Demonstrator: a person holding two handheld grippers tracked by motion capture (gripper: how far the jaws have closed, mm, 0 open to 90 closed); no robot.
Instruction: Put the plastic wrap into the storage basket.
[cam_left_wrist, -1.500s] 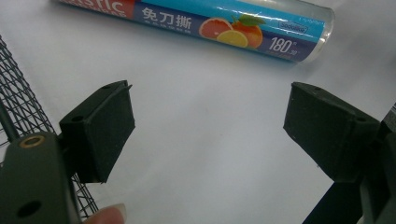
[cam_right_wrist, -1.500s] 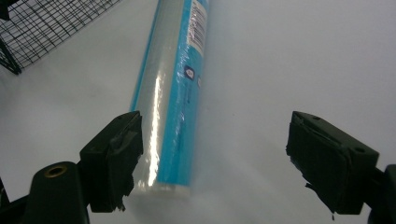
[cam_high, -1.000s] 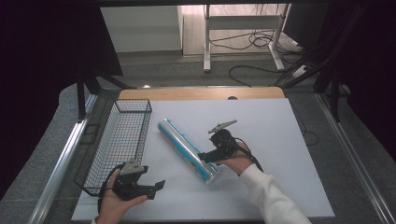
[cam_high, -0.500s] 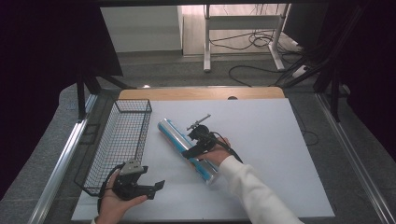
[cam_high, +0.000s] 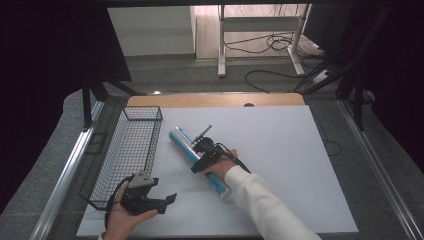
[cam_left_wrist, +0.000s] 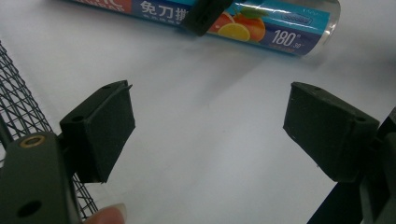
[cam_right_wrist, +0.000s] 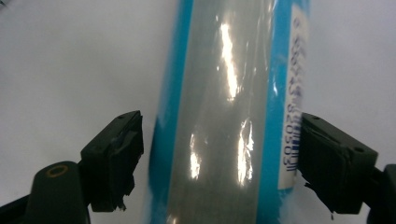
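Right claw (cam_right_wrist: 219, 163) closing astride roll (cam_right_wrist: 229, 112), slim gaps either side.

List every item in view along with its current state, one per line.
Roll of wrap: lying flat on the white mat, between the right gripper's jaws.
Wire basket: upright, empty.
Right gripper: jaws just closing, straddling the roll, a gap showing at one pad.
Left gripper: open, holding nothing.

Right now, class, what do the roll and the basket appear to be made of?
Roll: probably plastic film under a glossy printed wrapper; it shows bright glare streaks and a clear end. Basket: likely dark coated metal wire, an open see-through grid.
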